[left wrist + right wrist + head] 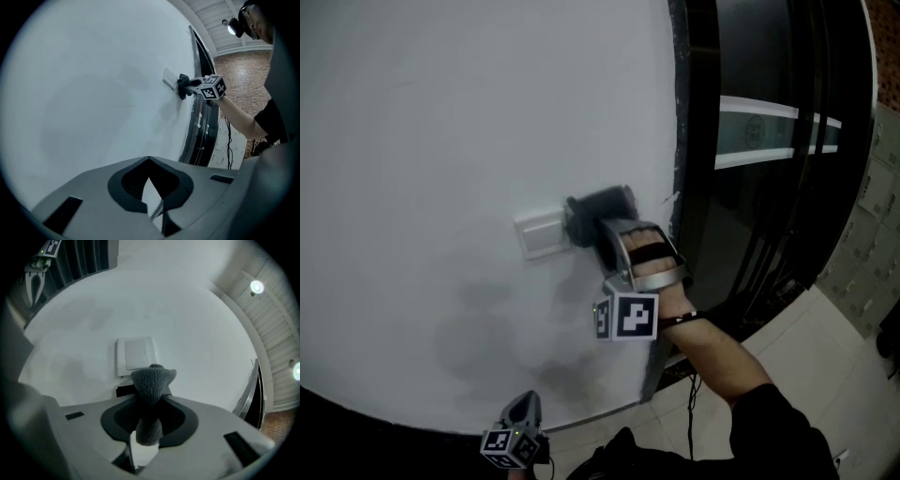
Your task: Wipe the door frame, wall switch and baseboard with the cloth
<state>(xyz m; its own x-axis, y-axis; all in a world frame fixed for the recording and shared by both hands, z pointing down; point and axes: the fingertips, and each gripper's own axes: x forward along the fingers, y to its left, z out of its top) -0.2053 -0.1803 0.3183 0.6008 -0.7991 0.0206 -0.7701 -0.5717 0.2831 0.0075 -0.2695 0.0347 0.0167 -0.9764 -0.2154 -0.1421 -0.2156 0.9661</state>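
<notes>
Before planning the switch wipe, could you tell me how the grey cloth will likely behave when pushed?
The cloth looks soft and floppy, bunching beyond the right gripper's shut jaws, so it probably squashes against the wall switch. Its fuzzy nap likely drags rather than slips.

Place: office-type building interior (likely) | cues: glass door [741, 216] with frosted band [769, 131], brick wall [243, 79], tiled floor [806, 375]

White wall [441, 112] fills left. Dark glass door [769, 206] at right, pale frosted band [769, 131] across it. Light tiled floor [806, 356] near right. Black cable [229, 138] beside door. Brick wall [248, 75] far; ceiling lamp [256, 286] lit.
</notes>
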